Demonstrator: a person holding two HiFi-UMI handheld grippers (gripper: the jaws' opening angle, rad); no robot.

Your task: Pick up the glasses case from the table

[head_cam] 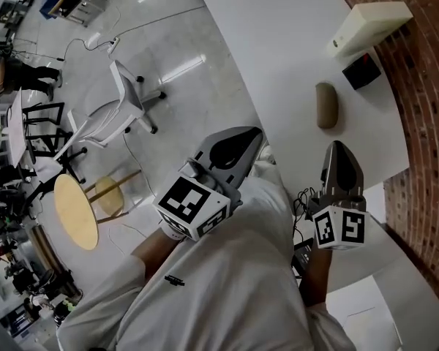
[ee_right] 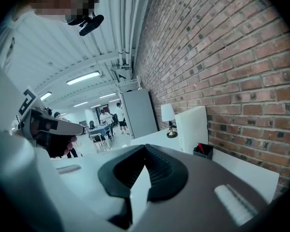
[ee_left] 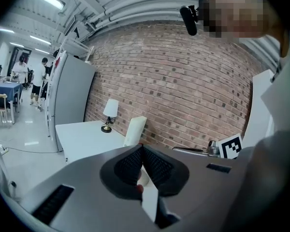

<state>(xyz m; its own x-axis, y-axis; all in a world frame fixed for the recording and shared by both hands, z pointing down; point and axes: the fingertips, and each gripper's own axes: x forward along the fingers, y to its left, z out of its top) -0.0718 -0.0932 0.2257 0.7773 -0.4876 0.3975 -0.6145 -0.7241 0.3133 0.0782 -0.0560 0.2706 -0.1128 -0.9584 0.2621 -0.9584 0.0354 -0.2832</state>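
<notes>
We hold left gripper (head_cam: 243, 146) and right gripper (head_cam: 341, 154) close in, both jaws pressed together (nothing between), glasses case (head_cam: 326, 105) flat on white table (head_cam: 278, 42), right gripper near it, apart

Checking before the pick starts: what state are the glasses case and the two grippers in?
glasses case: closed, lying flat on the table, not held.
left gripper: shut, nothing between its jaws.
right gripper: shut, nothing between its jaws, short of the case.
</notes>
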